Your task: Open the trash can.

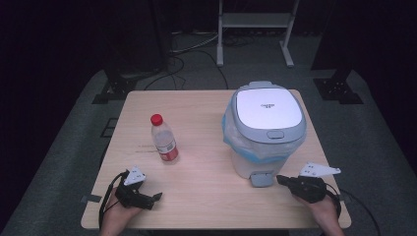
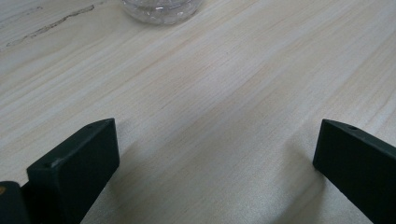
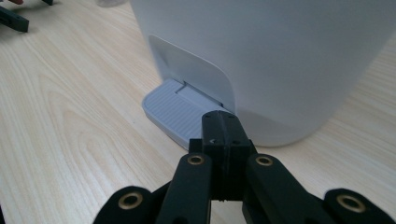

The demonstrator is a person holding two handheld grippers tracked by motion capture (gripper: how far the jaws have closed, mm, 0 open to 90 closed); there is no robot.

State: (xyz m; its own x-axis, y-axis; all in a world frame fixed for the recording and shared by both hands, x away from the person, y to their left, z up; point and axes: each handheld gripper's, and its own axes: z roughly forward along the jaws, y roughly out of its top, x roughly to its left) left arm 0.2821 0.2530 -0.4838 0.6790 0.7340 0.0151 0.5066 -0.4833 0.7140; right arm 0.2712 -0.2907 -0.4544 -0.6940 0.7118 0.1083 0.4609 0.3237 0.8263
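Note:
A white pedal bin with a grey lid and a blue liner stands at the table's right; its lid is down. Its grey foot pedal juts out at the base, toward the near edge. My right gripper is shut with nothing between its jaws, its tip just right of the pedal and low over it. A clear plastic bottle with a red cap and red label stands upright left of centre. My left gripper rests open near the front left edge, with bare wood between its jaws.
The light wooden table has bare room between bottle and bin. In the left gripper view the bottle's base shows at the top edge. Beyond the table, the dark floor holds cables and a metal stand.

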